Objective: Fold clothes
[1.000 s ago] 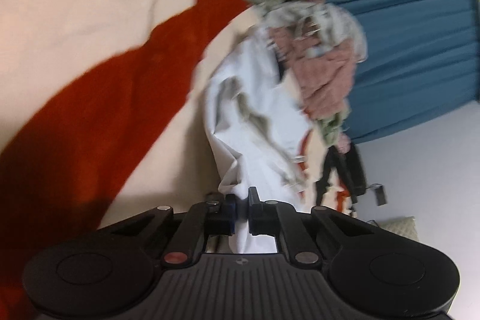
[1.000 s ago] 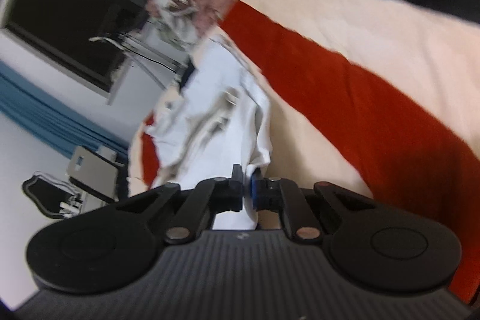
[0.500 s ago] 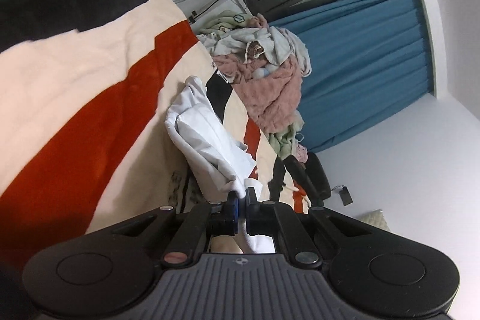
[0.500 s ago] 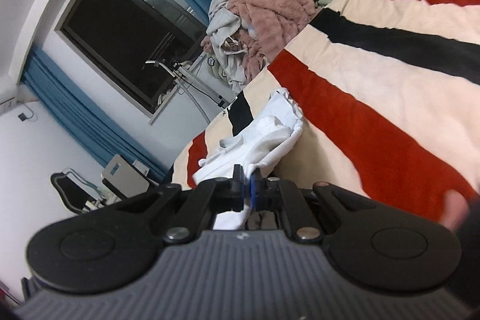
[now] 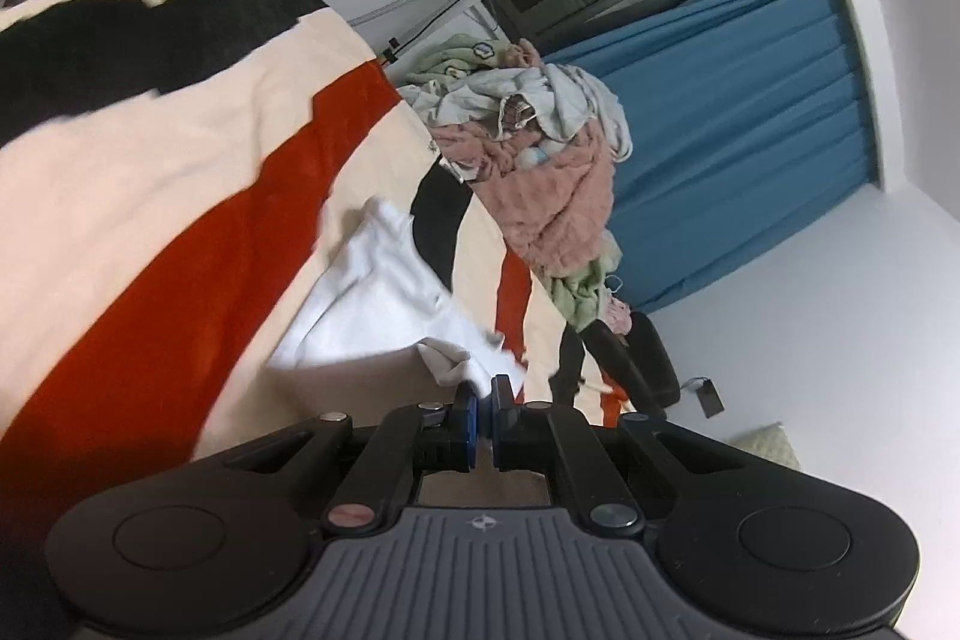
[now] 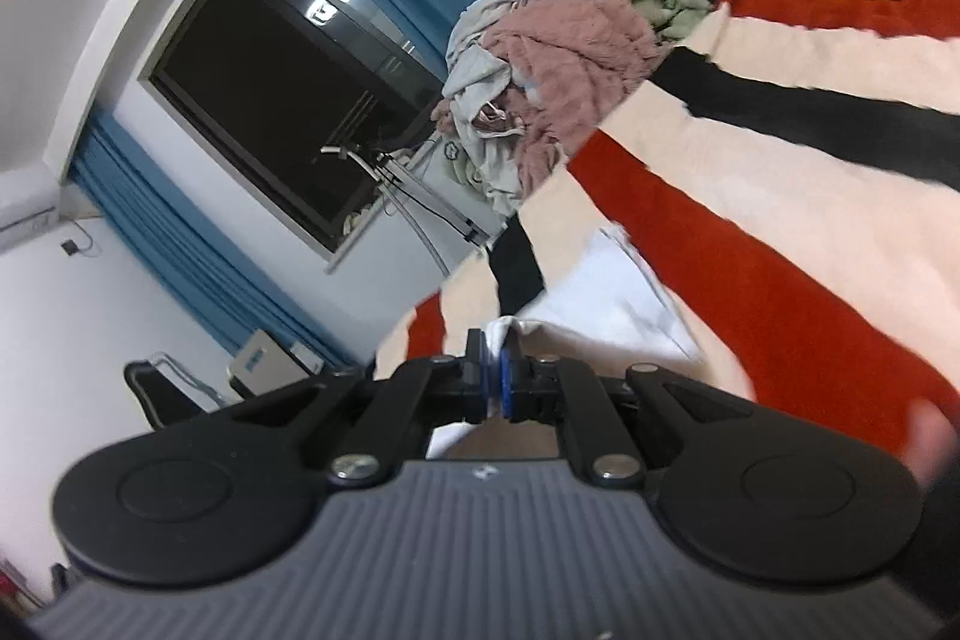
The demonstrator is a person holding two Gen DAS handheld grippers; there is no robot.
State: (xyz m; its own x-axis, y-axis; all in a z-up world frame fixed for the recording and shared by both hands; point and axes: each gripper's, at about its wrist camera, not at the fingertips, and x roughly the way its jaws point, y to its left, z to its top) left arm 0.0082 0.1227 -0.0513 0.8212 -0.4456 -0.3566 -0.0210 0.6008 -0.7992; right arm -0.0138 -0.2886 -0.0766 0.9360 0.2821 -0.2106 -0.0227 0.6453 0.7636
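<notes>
A white garment (image 5: 384, 304) lies stretched over the striped blanket (image 5: 150, 196) on the bed. My left gripper (image 5: 483, 388) is shut on one edge of it, where the cloth bunches just before the fingertips. In the right wrist view the same white garment (image 6: 612, 304) spreads flat ahead, and my right gripper (image 6: 493, 361) is shut on another edge of it, with white cloth pinched between the blue pads. Both views are tilted sideways.
A heap of unfolded clothes (image 5: 540, 172), pink, white and green, sits at the far end of the bed, seen too as the clothes heap (image 6: 552, 70). Behind it are blue curtains (image 5: 738, 112), a dark window (image 6: 288, 100) and a metal stand (image 6: 414, 196). A blurred hand (image 6: 930, 436) shows at the right edge.
The garment hung bunched and lifted a second ago; now it lies spread flatter on the blanket. Both grippers stayed shut on it, moved lower and drew it out toward me.
</notes>
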